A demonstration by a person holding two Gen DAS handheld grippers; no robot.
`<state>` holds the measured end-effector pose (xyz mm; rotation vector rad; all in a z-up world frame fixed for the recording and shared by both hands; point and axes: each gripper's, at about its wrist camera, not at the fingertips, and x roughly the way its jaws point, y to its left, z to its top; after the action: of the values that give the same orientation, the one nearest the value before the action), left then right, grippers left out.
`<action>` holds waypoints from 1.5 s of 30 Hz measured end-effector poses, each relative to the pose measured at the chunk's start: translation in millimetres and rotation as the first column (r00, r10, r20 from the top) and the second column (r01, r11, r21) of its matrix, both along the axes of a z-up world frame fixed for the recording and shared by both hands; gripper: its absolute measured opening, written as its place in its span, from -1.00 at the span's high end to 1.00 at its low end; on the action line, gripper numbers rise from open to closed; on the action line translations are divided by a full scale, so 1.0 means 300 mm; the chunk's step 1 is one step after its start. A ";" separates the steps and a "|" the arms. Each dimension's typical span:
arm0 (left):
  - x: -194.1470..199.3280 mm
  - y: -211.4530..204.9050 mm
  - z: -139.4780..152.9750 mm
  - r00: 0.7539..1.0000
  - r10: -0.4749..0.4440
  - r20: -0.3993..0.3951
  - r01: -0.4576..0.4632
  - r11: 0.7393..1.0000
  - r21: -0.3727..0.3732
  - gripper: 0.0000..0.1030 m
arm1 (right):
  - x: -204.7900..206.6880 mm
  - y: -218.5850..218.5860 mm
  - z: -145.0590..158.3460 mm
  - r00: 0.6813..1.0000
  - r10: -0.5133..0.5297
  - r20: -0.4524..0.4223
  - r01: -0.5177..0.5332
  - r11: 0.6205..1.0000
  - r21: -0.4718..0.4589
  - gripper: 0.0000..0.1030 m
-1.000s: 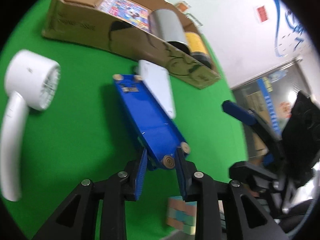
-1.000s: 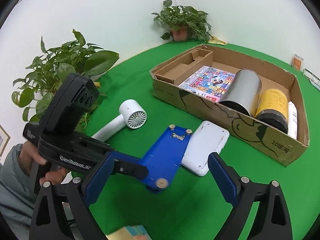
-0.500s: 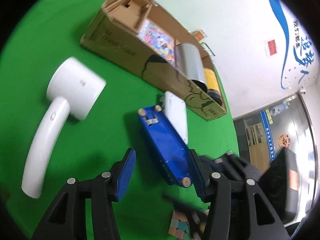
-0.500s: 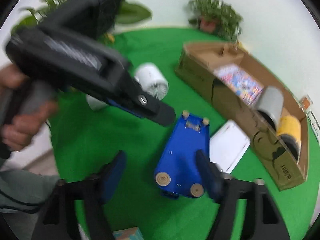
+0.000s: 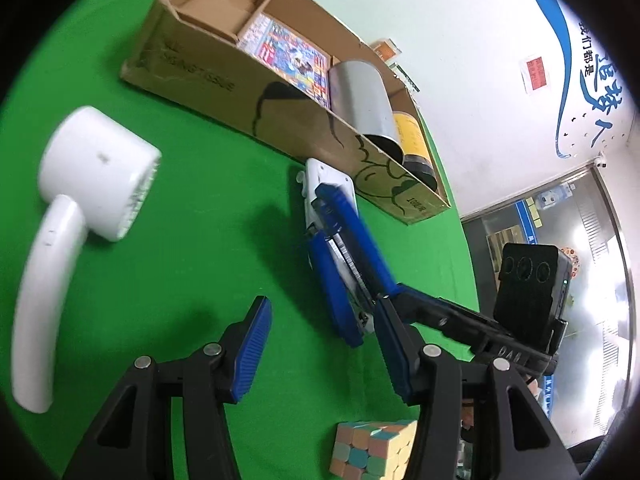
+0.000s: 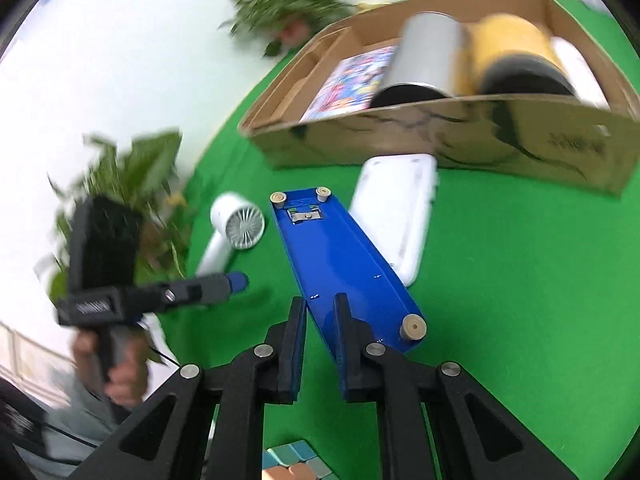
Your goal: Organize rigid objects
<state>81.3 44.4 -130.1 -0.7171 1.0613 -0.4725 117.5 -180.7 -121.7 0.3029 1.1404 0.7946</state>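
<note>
Bright green desk all round, a glossy blue tray with tan feet beside a white case, a white hair dryer, a brown cardboard box with black line drawings holding a multicoloured printed board, silver can and yellow can, plus a pastel cube.

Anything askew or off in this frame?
Yes: the long blue metal stapler is tipped up on edge over the white flat plastic device, base and rubber feet exposed. The right tool is shut on its near edge; the left tool is open beside it.
</note>
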 end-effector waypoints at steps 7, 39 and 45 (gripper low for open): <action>0.083 -0.069 -0.010 0.998 -0.057 -0.005 0.056 0.996 -0.065 -0.01 | 0.036 -0.101 0.022 0.987 -0.128 0.098 0.138 0.986 -0.097 0.72; 0.192 -0.311 -0.047 0.971 -0.229 -0.070 0.206 0.948 -0.244 0.03 | 0.003 -0.118 0.035 0.972 -0.172 0.161 0.219 0.911 -0.350 -0.17; 0.213 -0.345 -0.060 0.968 -0.226 -0.109 0.204 0.962 -0.182 -0.23 | 0.049 -0.313 -0.062 0.938 -0.307 -0.163 0.302 0.952 -0.058 0.11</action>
<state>145.1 -59.3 -148.2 -0.7942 1.2387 -0.7189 132.2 -274.4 -140.3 0.5157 1.2283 0.4822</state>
